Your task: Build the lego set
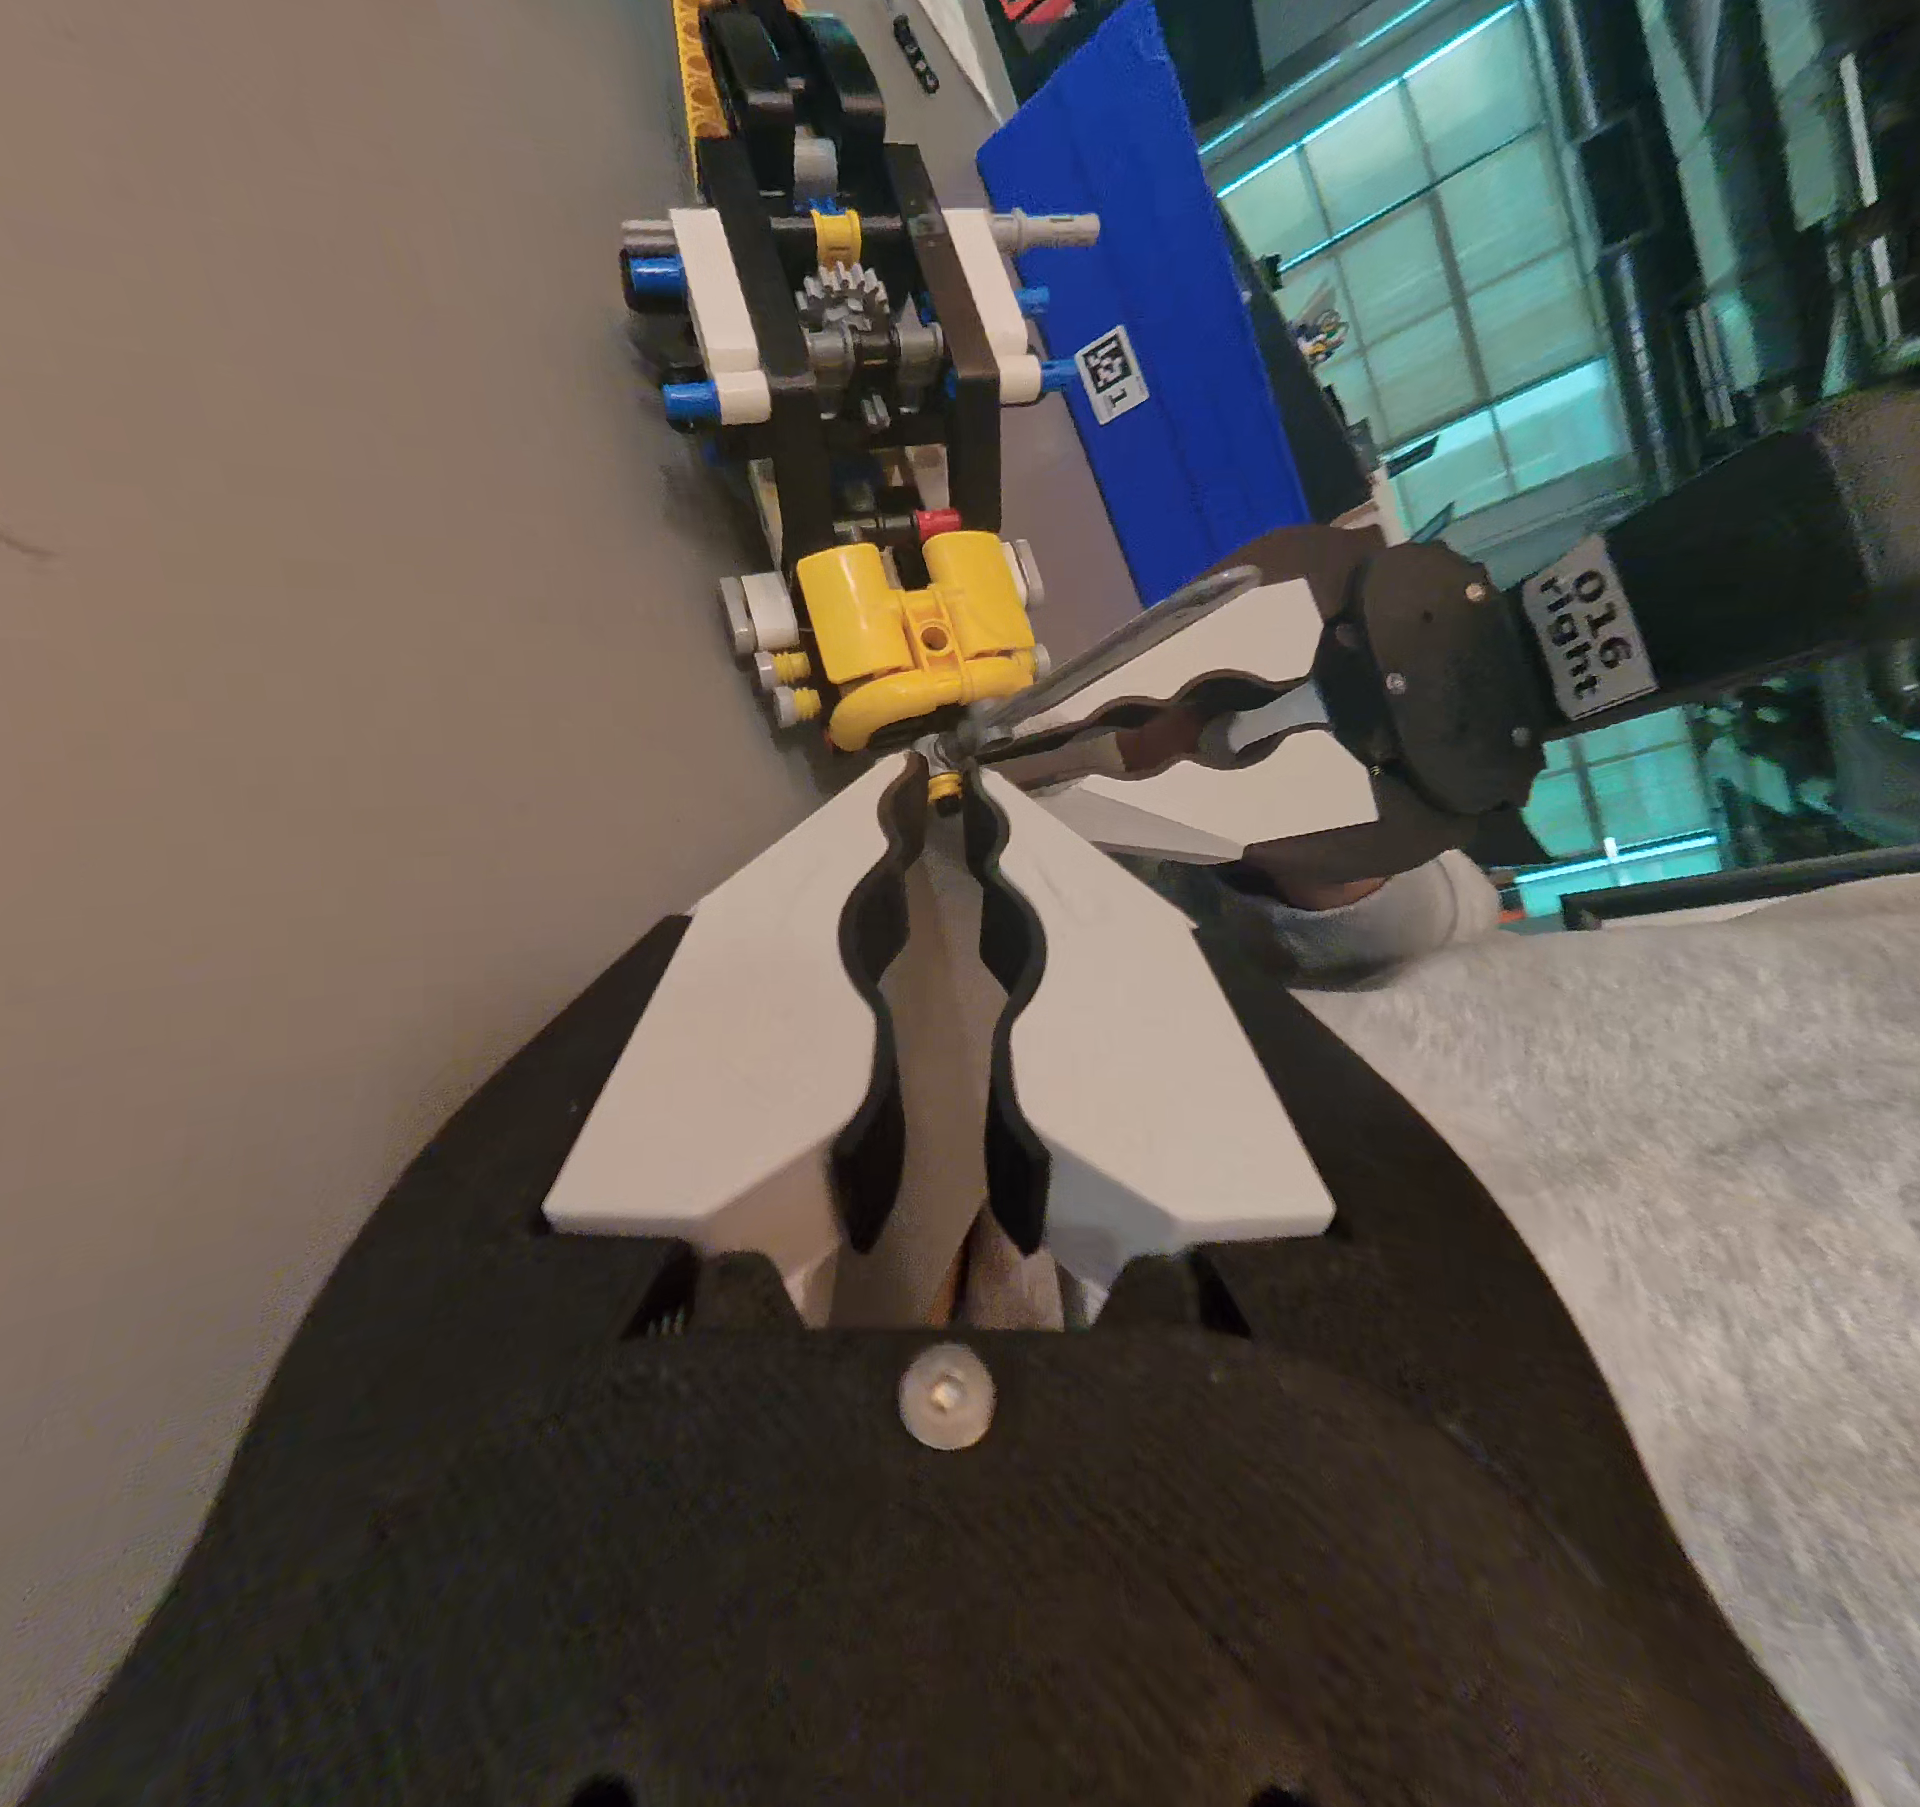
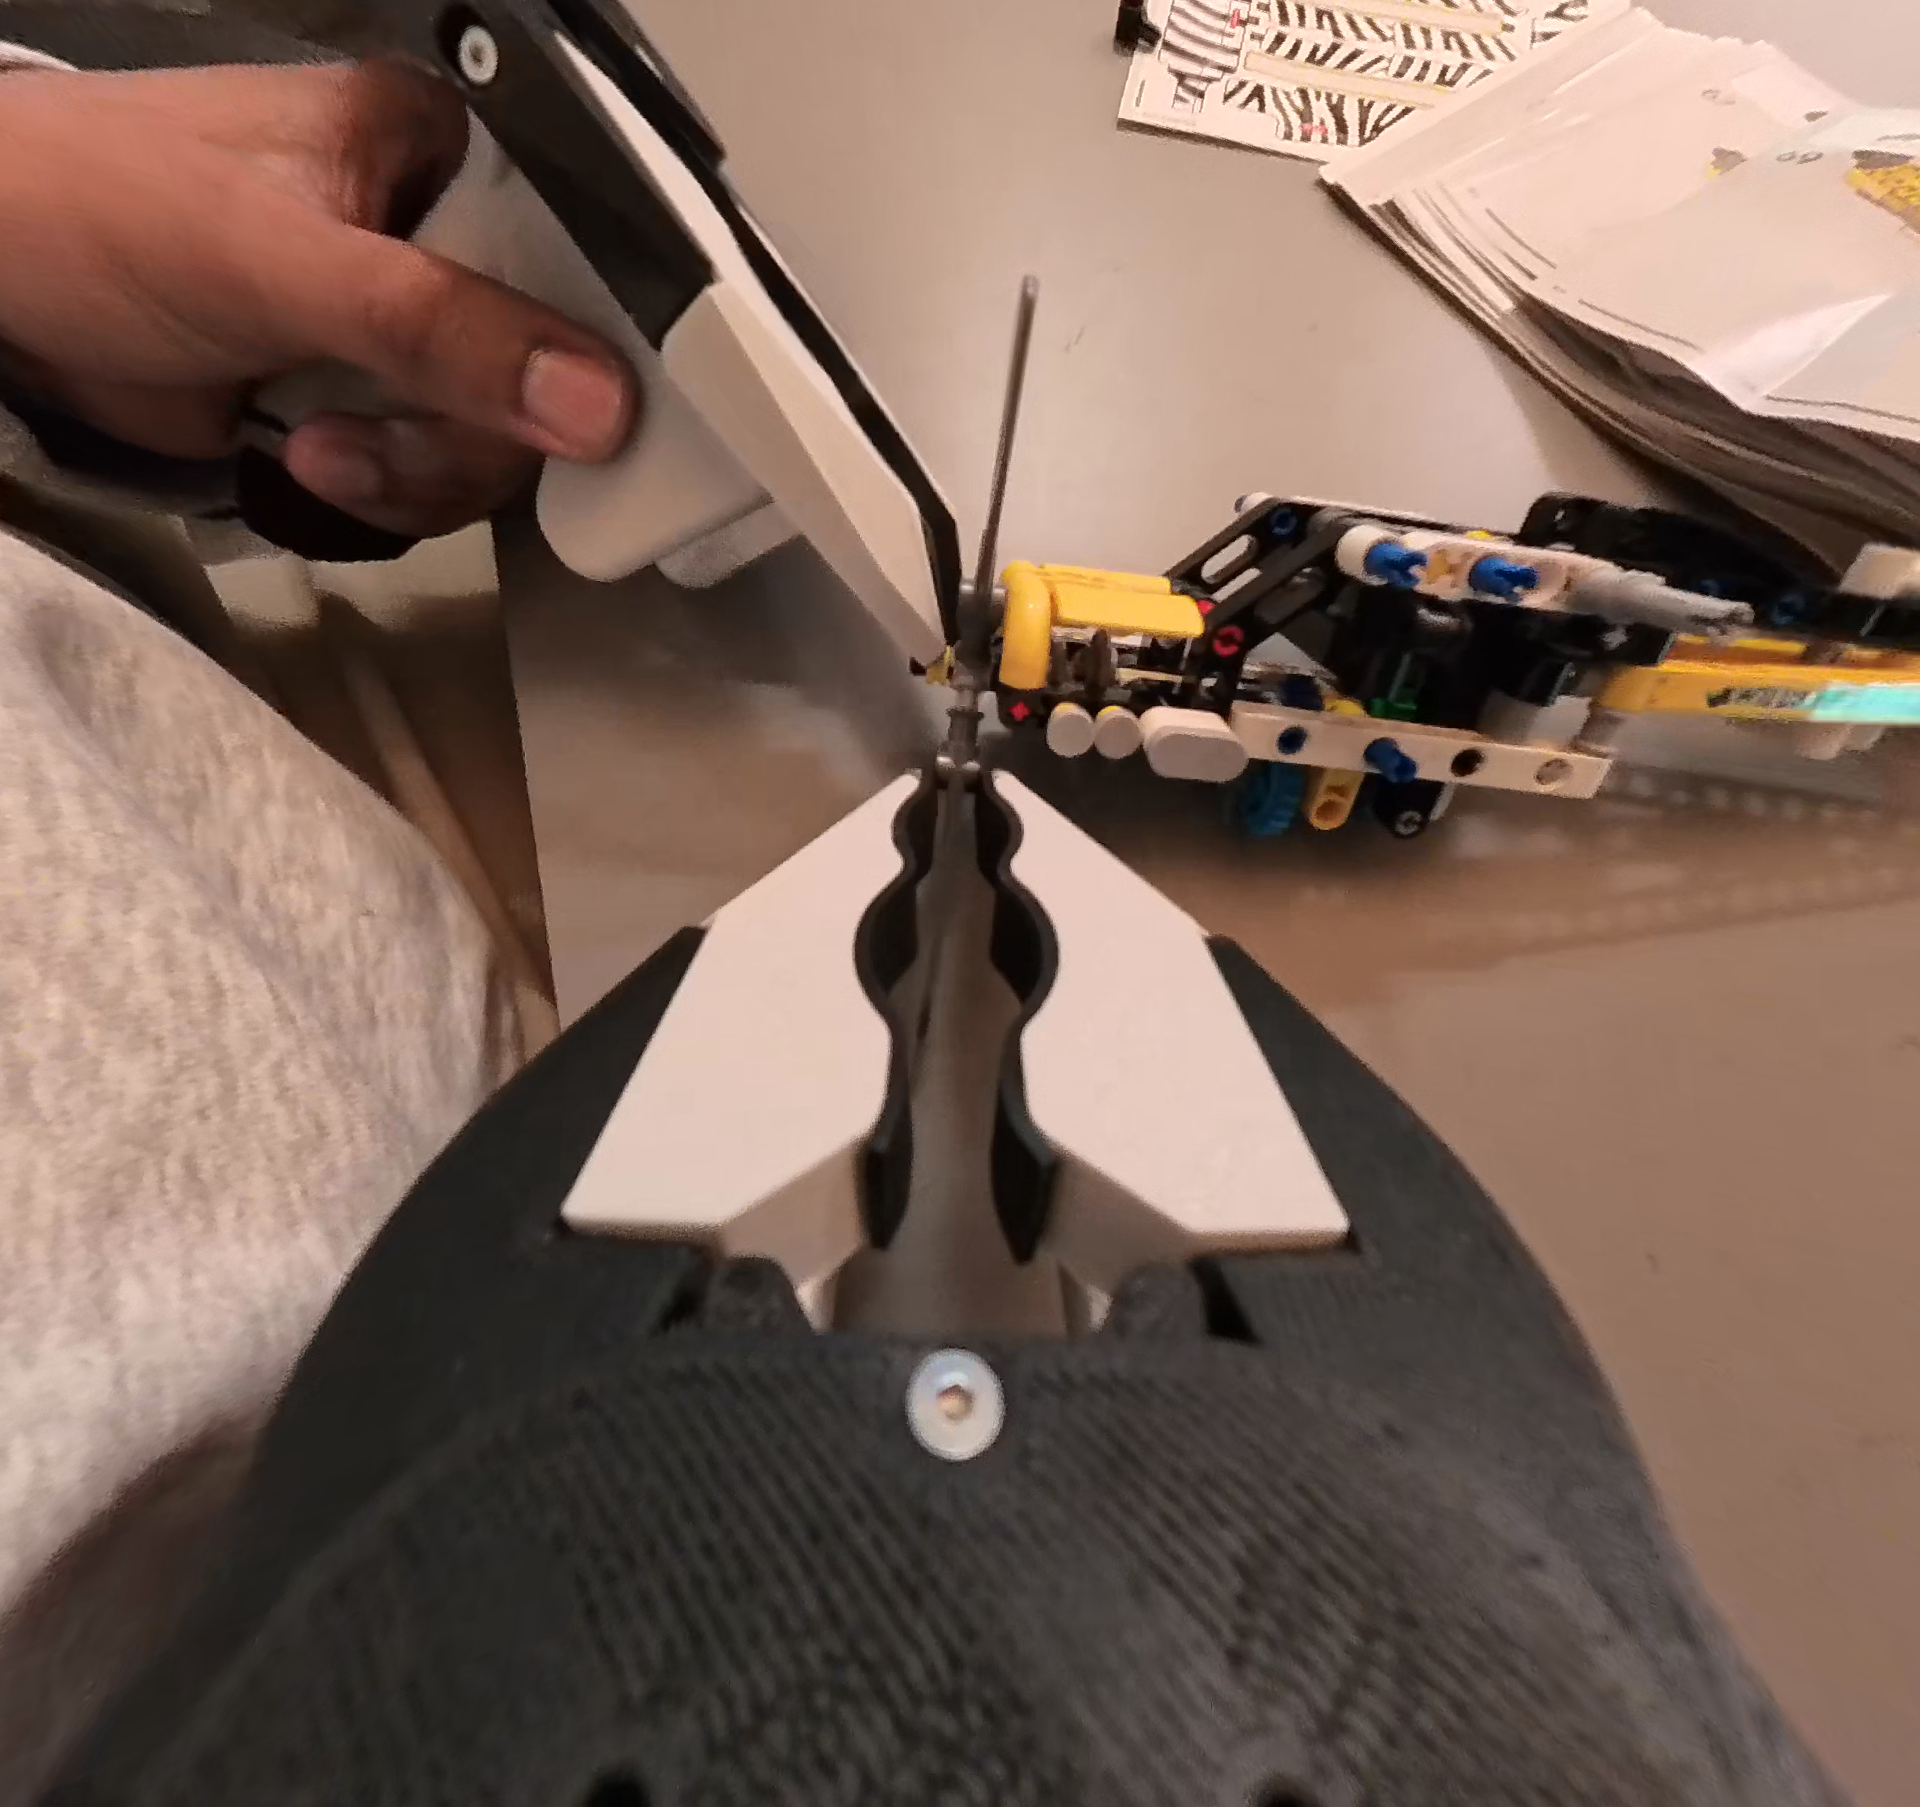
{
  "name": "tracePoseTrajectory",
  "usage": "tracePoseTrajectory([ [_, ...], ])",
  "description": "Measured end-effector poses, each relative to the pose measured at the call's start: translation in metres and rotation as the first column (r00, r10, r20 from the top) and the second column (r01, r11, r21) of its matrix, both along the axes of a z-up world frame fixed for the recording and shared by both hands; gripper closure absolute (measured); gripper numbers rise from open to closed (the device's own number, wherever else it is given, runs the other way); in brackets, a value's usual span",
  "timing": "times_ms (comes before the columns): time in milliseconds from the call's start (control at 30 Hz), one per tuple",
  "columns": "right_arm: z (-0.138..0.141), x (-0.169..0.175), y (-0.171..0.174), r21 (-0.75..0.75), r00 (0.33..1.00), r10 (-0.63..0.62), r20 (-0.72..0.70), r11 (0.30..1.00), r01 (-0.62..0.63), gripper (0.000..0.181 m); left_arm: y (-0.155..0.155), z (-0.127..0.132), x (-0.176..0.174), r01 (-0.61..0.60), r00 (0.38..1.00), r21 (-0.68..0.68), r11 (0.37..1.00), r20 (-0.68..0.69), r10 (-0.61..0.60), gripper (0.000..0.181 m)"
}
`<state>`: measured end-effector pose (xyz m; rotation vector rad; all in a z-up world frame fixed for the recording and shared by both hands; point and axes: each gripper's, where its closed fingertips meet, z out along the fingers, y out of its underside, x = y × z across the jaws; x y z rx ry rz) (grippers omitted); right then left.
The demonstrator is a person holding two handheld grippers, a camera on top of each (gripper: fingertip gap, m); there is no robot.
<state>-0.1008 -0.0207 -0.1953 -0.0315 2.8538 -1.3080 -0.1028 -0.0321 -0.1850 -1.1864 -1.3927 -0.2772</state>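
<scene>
The lego model [image 1: 873, 323] lies on the grey table, a black frame with white beams, a grey gear and a yellow engine block [image 1: 914, 625] at its near end. It also shows in the right wrist view [image 2: 1351, 656]. My left gripper [image 1: 943, 778] is shut on a small yellow pin [image 1: 943, 785] right at the yellow block. My right gripper [image 2: 961, 770] is shut on a thin grey propeller blade [image 2: 1006, 427] that stands up at the same end of the model. The two gripper tips nearly touch; in the left wrist view the right gripper [image 1: 1013, 744] comes in from the right.
A blue bin [image 1: 1143, 303] with a marker tag stands beside the model. A sticker sheet [image 2: 1351, 22] and a stack of instruction pages [image 2: 1714, 230] lie at the back right. A small black piece [image 2: 1132, 22] lies loose. A hand [image 2: 312, 303] holds the left gripper; a grey sleeve [image 2: 156, 822] is close. Only a small space, under 4 cm, lies between the two pairs of fingers.
</scene>
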Motion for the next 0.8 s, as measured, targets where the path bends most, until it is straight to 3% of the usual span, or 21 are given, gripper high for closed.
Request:
tracePoseTrajectory([
  [800, 0.0007, 0.0004, -0.0013, 0.028, 1.0, 0.016, -0.005, 0.999, -0.015, 0.176, -0.0009, -0.0013, 0.0006, -0.003, 0.998, 0.069, 0.998, 0.067, -0.002, 0.176],
])
